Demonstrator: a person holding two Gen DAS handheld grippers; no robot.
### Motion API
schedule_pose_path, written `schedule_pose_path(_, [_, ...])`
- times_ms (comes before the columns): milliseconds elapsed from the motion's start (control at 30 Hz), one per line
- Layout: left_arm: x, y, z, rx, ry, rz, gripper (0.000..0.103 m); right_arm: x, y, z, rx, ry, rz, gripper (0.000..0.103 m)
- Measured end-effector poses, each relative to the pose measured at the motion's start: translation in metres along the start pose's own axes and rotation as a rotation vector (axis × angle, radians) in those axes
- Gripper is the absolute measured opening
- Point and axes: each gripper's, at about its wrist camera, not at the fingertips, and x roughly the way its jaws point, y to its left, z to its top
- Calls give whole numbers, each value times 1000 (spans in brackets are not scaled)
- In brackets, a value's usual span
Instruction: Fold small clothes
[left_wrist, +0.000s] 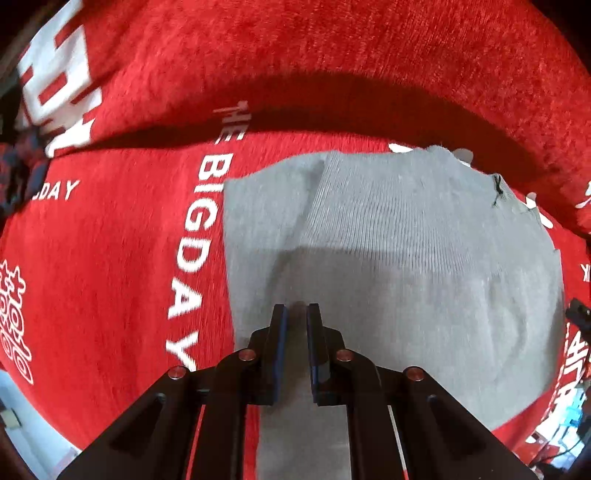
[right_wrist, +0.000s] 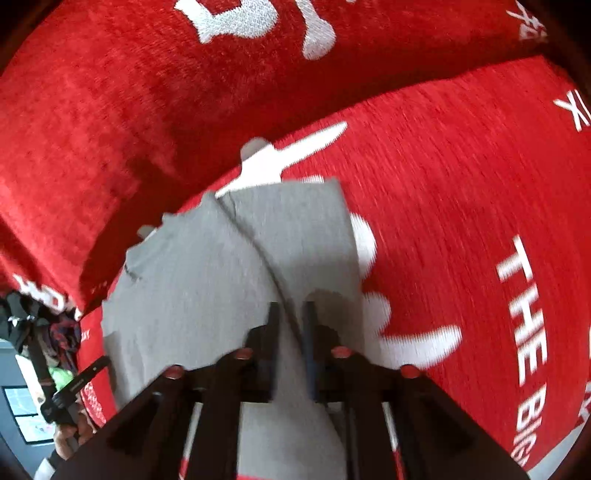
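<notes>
A small grey knitted garment lies on a red cover with white lettering. My left gripper is above the garment's near left part, its jaws a narrow gap apart, with grey cloth running up between them. In the right wrist view the same grey garment shows a fold line running diagonally. My right gripper is at that fold, jaws a narrow gap apart with cloth between them. The view is blurred by motion.
A red cushion back rises behind the garment. The other gripper and the person's hand show at the lower left of the right wrist view. Clutter and dark items lie off the left edge.
</notes>
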Motion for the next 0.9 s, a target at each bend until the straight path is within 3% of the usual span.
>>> schedule_pose_path(33, [-2, 1, -4, -4, -3, 2, 13, -2, 0, -6, -1, 4, 7, 46])
schedule_pose_path(100, [-3, 4, -9, -17, -2, 1, 70, 2, 2, -18, -5, 16, 12, 46])
schedule_pose_path(133, [-5, 7, -12, -28, -6, 12, 103, 5, 4, -24, -10, 24, 7, 46])
schedule_pose_path(200, [-11, 8, -18, -20, -29, 24, 103, 1, 0, -35, -17, 35, 1, 46])
schedule_pose_path(467, [-13, 30, -47, -52, 52, -30, 103, 19, -12, -63, 5, 142, 21, 45])
schedule_pose_path(500, [-13, 33, -51, -56, 59, -29, 103, 24, -11, -66, -4, 168, 6, 32])
schedule_pose_path(533, [-12, 36, -56, -58, 68, -34, 103, 26, -10, -68, -17, 180, -10, 5])
schedule_pose_path(667, [-14, 42, -71, -53, 85, -66, 103, 12, -8, -73, -61, 149, -35, 5])
schedule_pose_path(767, [-9, 42, -77, -39, 104, -48, 103, 18, -22, -78, -28, 170, -67, 5])
schedule_pose_path(900, [-12, 41, -81, -27, 94, -42, 103, 19, -16, -80, -80, 164, -107, 5])
